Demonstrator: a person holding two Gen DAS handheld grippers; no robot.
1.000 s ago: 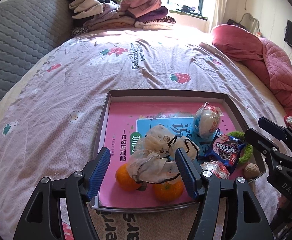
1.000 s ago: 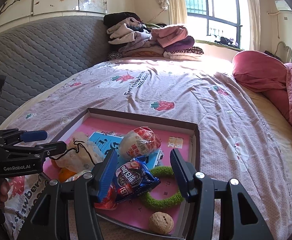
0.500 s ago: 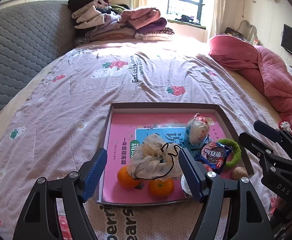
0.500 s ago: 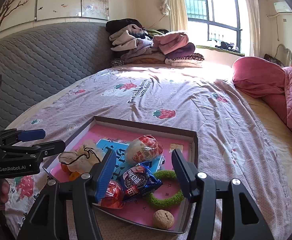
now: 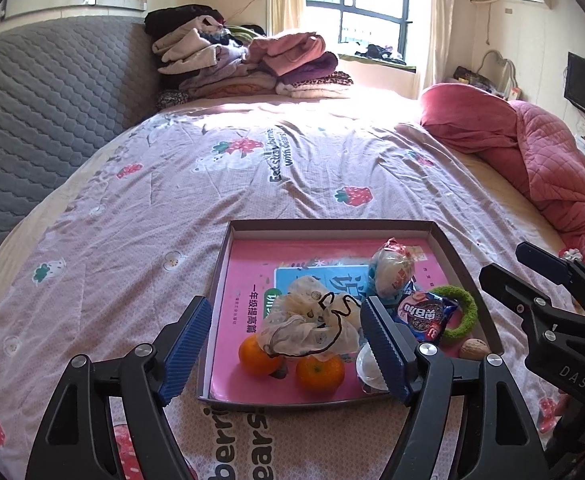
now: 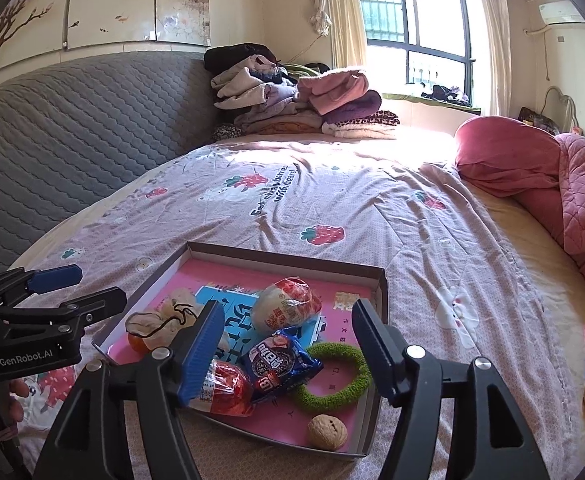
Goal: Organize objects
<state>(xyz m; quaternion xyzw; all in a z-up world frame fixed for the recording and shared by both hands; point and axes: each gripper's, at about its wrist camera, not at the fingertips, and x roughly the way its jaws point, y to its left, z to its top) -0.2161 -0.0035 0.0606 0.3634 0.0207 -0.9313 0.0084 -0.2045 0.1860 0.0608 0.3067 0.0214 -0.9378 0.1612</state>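
Hanging released above the tray's (image 5: 468, 268) near edge, both tongs have just been opening, nothing between them; left gripper (image 5: 288, 344) nearest the oranges (image 5: 319, 372), right gripper (image 6: 288, 344) nearest the walnut (image 6: 326, 432).

Bright daylight from window (image 5: 356, 12); glare on bedspread (image 5: 332, 120); fisheye-curved edges, dark corners.

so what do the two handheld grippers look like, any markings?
Both are matte black angular frames with silver screws and ribbed blue pads on the jaws. The left gripper body reads "GenRobot.AI" in the right wrist view; the right gripper body reads "DAS" in the left.
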